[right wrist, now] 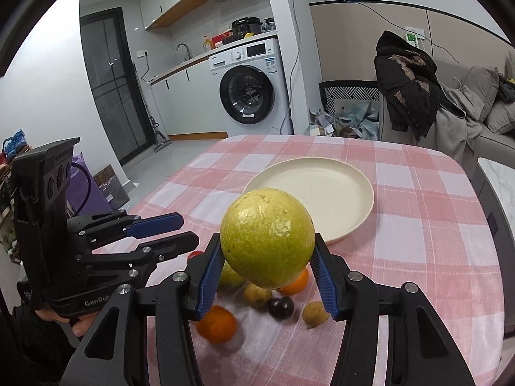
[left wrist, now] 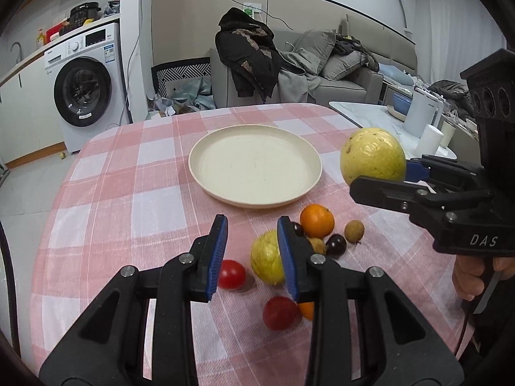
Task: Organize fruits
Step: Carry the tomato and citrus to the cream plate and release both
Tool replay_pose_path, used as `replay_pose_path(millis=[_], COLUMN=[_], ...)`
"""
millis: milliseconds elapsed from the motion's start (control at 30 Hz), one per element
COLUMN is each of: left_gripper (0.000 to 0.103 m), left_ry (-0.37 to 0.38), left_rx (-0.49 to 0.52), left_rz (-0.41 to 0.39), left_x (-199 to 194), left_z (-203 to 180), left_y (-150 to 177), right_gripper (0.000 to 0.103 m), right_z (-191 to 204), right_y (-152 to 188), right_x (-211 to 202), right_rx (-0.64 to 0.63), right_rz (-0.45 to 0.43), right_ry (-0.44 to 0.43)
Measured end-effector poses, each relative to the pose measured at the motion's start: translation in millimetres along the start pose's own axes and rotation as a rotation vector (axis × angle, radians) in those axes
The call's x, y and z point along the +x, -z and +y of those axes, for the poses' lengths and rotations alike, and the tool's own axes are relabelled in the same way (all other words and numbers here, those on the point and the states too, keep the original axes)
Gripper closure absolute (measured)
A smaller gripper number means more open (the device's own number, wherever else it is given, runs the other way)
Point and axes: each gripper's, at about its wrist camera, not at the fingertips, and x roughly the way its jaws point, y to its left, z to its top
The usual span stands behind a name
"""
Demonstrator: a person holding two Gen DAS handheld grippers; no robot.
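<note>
My right gripper (right wrist: 267, 276) is shut on a large yellow-green fruit (right wrist: 267, 238) and holds it above the table, right of the cream plate (left wrist: 254, 169); it also shows in the left wrist view (left wrist: 373, 157). My left gripper (left wrist: 252, 254) is open and empty, low over the fruit pile. On the pink checked cloth (left wrist: 128, 193) lie a second yellow-green fruit (left wrist: 265, 257), two red tomatoes (left wrist: 231, 273), an orange (left wrist: 317, 220), another orange (right wrist: 217, 323), dark plums (left wrist: 336, 244) and small brown longans (left wrist: 354, 231). The plate (right wrist: 322, 193) holds nothing.
The table edge curves left and far. A washing machine (left wrist: 85, 87) stands at the back left, a sofa with clothes (left wrist: 257, 61) behind the table, and a white side table with a kettle (left wrist: 421, 112) to the right.
</note>
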Motion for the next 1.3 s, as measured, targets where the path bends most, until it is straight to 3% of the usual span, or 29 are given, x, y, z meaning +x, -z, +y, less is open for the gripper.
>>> replay_pose_path(millis=[400, 633, 733, 867, 967, 1067, 1200, 1300], left_gripper=[0.072, 0.043, 0.041, 0.041, 0.041, 0.048, 0.075, 0.076], left_ry=[-0.038, -0.055, -0.028, -0.07, -0.058, -0.061, -0.026, -0.026], left_rx=[-0.051, -0.053, -0.043, 0.01, 0.007, 0.004, 0.019, 0.033], left_rz=[0.042, 0.134, 0.158, 0.184, 0.219, 0.231, 0.236, 0.23], left_x=[14, 27, 27, 30, 39, 48, 52, 52], left_z=[34, 48, 46, 37, 37, 37, 32, 29], left_y=[9, 32, 39, 48, 52, 51, 49, 48], right_gripper=[0.049, 0.049, 0.049, 0.049, 0.049, 0.049, 0.049, 0.049], right_z=[-22, -24, -25, -24, -23, -23, -23, -24], right_y=[2, 6, 7, 8, 10, 9, 10, 11], right_x=[10, 11, 11, 13, 14, 16, 17, 17], right_rx=[0.063, 0.069, 0.07, 0.068, 0.063, 0.06, 0.061, 0.064], right_rz=[0.01, 0.016, 0.018, 0.025, 0.029, 0.035, 0.039, 0.042], right_ry=[0.021, 0.021, 0.02, 0.017, 0.017, 0.016, 0.018, 0.015])
